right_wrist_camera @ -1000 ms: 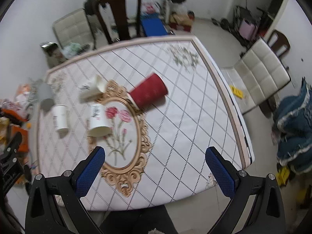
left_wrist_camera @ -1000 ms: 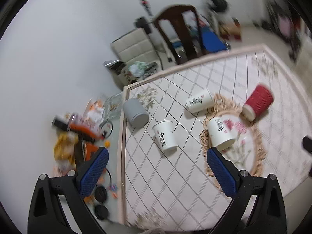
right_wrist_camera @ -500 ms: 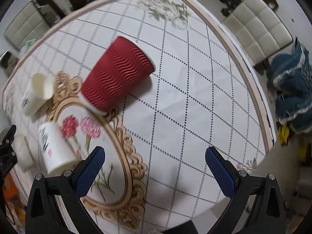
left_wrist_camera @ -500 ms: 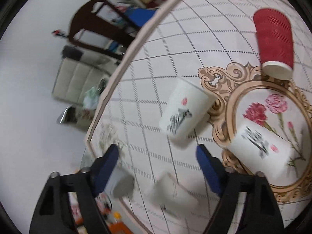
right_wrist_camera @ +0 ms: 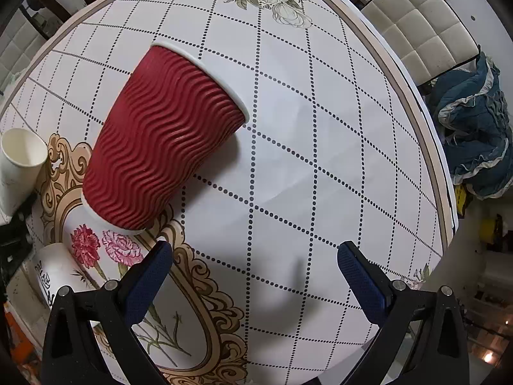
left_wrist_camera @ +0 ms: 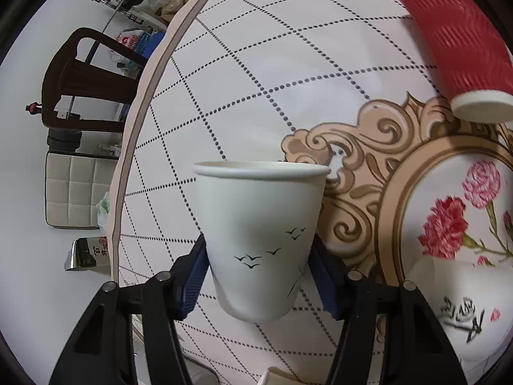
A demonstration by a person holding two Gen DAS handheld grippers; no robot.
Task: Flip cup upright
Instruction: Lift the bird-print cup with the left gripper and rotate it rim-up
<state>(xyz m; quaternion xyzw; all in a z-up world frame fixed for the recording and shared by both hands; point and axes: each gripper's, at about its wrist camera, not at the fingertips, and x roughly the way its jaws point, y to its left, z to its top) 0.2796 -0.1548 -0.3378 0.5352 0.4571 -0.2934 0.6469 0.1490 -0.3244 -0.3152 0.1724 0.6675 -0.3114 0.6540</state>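
Note:
My left gripper [left_wrist_camera: 258, 272] is shut on a white paper cup with small black birds [left_wrist_camera: 259, 237], its blue pads pressed on both sides near the base. That cup also shows at the left edge of the right wrist view [right_wrist_camera: 19, 166]. A red ribbed cup [right_wrist_camera: 160, 147] lies on its side on the table, rim toward the far right; it also shows in the left wrist view [left_wrist_camera: 455, 41]. My right gripper [right_wrist_camera: 253, 276] is open and empty, below and right of the red cup.
Another white cup with black writing [left_wrist_camera: 461, 308] lies on the flower medallion of the tablecloth [right_wrist_camera: 320, 160]; it shows in the right wrist view too [right_wrist_camera: 54, 272]. A dark wooden chair [left_wrist_camera: 86, 80] and cream padded chairs [right_wrist_camera: 420, 29] stand beyond the table edges.
My left gripper has closed in on the white bird cup and shut on it. My right gripper has moved closer to the table, near the red cup.

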